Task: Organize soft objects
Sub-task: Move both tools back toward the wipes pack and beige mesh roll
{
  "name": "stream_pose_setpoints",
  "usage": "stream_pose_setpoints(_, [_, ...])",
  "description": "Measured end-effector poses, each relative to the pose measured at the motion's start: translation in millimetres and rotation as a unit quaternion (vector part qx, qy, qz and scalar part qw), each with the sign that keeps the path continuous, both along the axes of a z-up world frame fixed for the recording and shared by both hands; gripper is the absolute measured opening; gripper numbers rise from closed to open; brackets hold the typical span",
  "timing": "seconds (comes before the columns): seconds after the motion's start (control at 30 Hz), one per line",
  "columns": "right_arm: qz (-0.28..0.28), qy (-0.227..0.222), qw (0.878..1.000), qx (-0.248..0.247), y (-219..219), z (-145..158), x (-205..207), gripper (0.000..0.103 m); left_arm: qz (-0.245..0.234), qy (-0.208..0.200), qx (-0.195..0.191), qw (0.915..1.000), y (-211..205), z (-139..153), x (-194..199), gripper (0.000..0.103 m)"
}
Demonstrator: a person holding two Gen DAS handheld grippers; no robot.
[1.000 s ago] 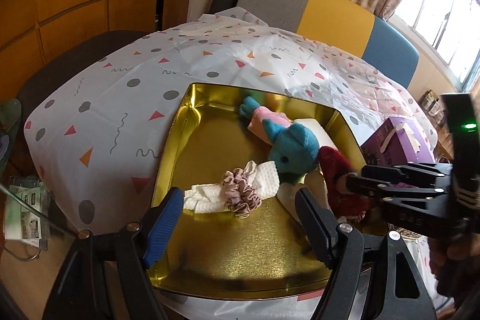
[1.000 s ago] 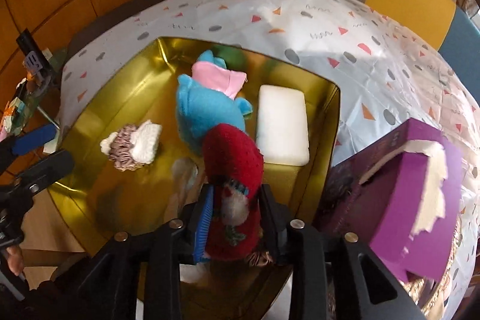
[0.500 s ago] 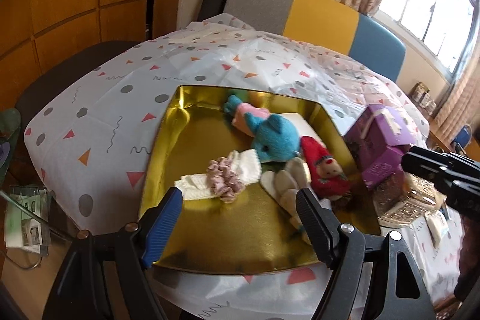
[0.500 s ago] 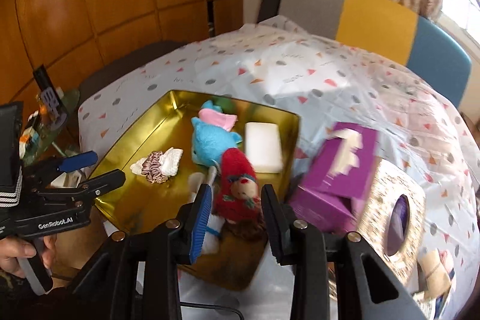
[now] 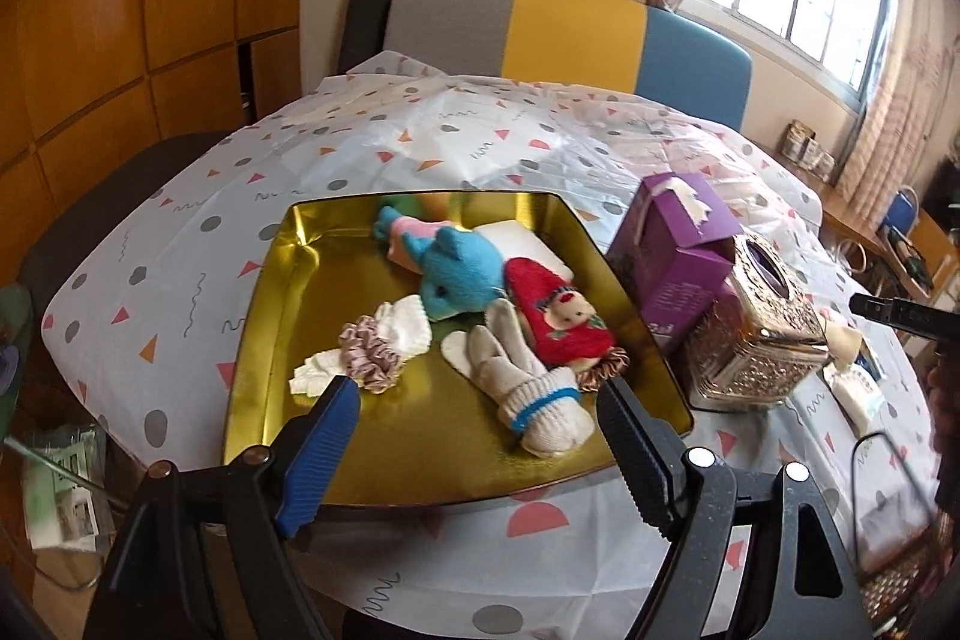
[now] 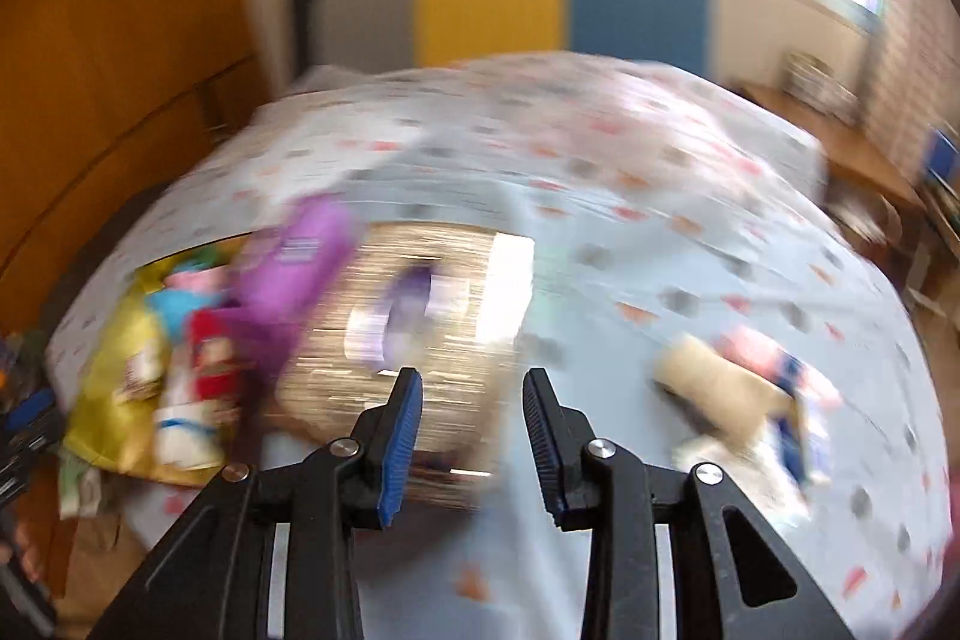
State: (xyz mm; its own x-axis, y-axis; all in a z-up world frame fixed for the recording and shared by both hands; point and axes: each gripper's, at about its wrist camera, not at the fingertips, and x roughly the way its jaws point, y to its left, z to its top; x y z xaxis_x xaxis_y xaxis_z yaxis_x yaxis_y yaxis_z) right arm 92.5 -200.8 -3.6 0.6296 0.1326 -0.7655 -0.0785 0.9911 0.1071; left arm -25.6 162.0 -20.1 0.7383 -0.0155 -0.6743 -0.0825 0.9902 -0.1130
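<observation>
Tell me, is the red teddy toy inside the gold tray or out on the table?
Inside. The red teddy toy lies in the gold tray, touching the blue plush and the white glove.

a table (image 5: 456, 142) under a white tablecloth (image 5: 180, 268) printed with grey dots, coral triangles and squiggles. directly on the cloth: a gold metal tray (image 5: 270, 334) near the front edge, just beside it to the right a purple tissue box (image 5: 678, 244), touching that an ornate gold tissue holder (image 5: 762, 334). further right a few small soft items (image 6: 738, 388), too blurred to name. a dangling black cable (image 5: 888, 466) over the right part.
</observation>
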Motion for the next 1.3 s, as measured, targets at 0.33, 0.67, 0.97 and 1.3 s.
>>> stream_pose_setpoints(0.33, [-0.206, 0.094, 0.965, 0.133, -158.4, -46.4, 12.4, 0.037, -0.027, 0.014, -0.002, 0.9995, -20.5, -6.1, 7.2, 0.082])
stream_pose_setpoints(0.67, [-0.224, 0.179, 0.930, 0.231, -181.0, -93.9, 10.3, 0.042, -0.071, 0.022, 0.005, 0.9972, -45.6, -3.9, 15.9, 0.082])
stream_pose_setpoints(0.97, [-0.200, 0.093, 0.950, 0.221, -173.5, -45.0, -3.0, 0.042, -0.182, 0.016, 0.021, 0.9830, -105.9, 7.8, 26.2, 0.082])
stream_pose_setpoints(1.3, [-0.304, 0.001, 0.923, 0.235, -223.0, -54.7, -21.8, 0.043, -0.342, 0.006, 0.041, 0.9388, -217.2, 27.7, 39.9, 0.082])
